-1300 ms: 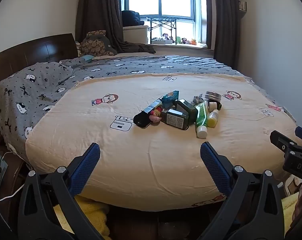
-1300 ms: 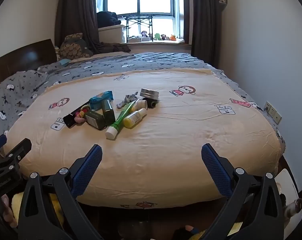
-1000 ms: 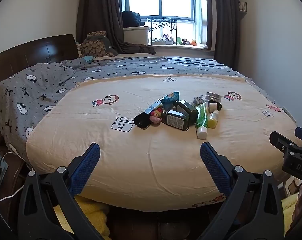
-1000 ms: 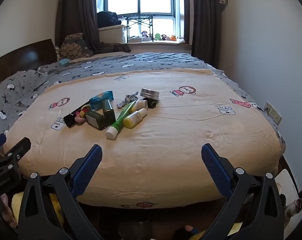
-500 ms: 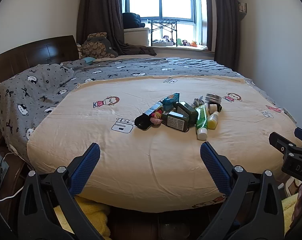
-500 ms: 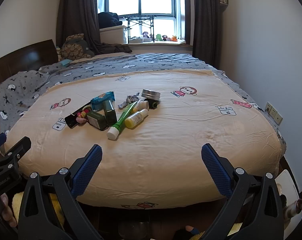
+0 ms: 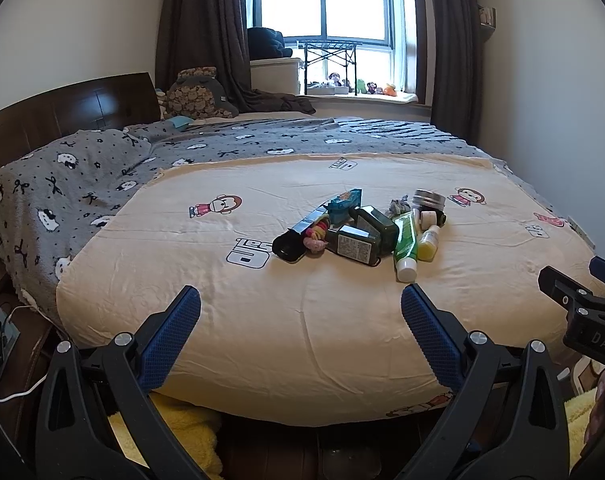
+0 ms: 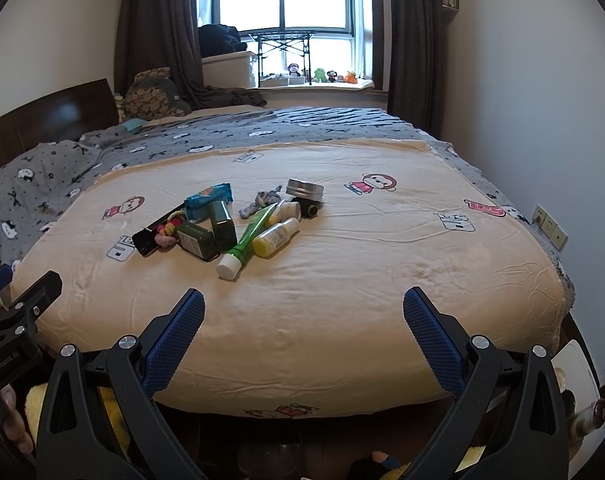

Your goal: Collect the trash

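A pile of trash lies in the middle of the cream bed sheet [image 7: 262, 320]: a green tube [image 7: 405, 240] with a white cap, a yellow bottle [image 7: 427, 242], two dark green bottles [image 7: 352, 242], a teal packet [image 7: 343, 200], a round tin [image 7: 429, 199] and a black flat item [image 7: 288, 245]. In the right wrist view the green tube [image 8: 246, 240], yellow bottle [image 8: 274, 237] and tin [image 8: 304, 190] show too. My left gripper [image 7: 300, 332] is open and empty, short of the pile at the bed's front edge. My right gripper [image 8: 302, 330] is open and empty, likewise.
A grey patterned blanket [image 7: 82, 184] covers the bed's far and left side. A dark headboard [image 7: 62, 116] stands left. A wall [image 8: 542, 100] with sockets [image 8: 548, 222] is on the right. Yellow cloth [image 7: 182, 432] lies under the bed's front edge.
Both grippers have drifted slightly; the pile sits a touch higher and nearer in both views. Jaws stay open.
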`<action>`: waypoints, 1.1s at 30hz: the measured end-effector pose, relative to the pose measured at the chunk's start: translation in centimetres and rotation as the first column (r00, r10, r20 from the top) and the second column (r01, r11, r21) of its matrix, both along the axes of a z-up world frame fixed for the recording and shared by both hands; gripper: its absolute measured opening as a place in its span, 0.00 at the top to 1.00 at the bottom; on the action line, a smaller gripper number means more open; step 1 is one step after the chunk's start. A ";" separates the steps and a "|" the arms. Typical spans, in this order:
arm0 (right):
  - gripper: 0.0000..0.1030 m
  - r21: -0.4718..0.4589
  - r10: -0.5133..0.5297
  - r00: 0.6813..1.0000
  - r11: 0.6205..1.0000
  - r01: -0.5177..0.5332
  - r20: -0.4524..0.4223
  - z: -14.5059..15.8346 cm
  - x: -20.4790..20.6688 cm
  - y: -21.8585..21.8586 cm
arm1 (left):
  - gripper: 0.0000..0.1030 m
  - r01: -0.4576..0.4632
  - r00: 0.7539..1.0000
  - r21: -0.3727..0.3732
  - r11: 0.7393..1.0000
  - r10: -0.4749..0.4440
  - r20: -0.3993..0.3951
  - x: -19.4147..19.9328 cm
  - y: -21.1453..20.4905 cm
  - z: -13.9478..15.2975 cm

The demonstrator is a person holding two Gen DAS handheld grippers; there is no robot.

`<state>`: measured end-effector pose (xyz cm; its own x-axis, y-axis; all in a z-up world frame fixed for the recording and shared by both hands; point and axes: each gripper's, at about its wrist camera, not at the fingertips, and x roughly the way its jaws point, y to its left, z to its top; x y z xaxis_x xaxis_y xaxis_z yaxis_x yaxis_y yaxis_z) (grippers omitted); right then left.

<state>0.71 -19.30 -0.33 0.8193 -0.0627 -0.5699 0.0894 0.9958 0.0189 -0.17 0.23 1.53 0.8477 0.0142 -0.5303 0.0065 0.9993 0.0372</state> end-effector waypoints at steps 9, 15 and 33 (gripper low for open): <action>0.03 0.004 0.011 1.000 1.000 -0.011 0.007 0.1 -0.1 0.4 | 0.08 -0.003 1.000 0.002 1.000 0.003 0.006 -0.1 0.1 -0.2; 0.03 0.007 0.014 1.000 1.000 -0.014 0.005 -0.1 0.0 0.1 | 0.08 -0.003 1.000 0.004 1.000 0.003 0.008 0.0 0.1 -0.2; 0.03 0.020 0.014 1.000 1.000 -0.014 -0.010 -0.5 0.4 -0.3 | 0.08 0.003 1.000 0.012 1.000 -0.003 0.008 0.2 -0.2 -0.2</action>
<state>1.14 -19.57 -0.86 0.8143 -0.0394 -0.5791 0.0754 0.9964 0.0383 0.04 0.01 1.30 0.8520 0.0182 -0.5232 0.0088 0.9988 0.0490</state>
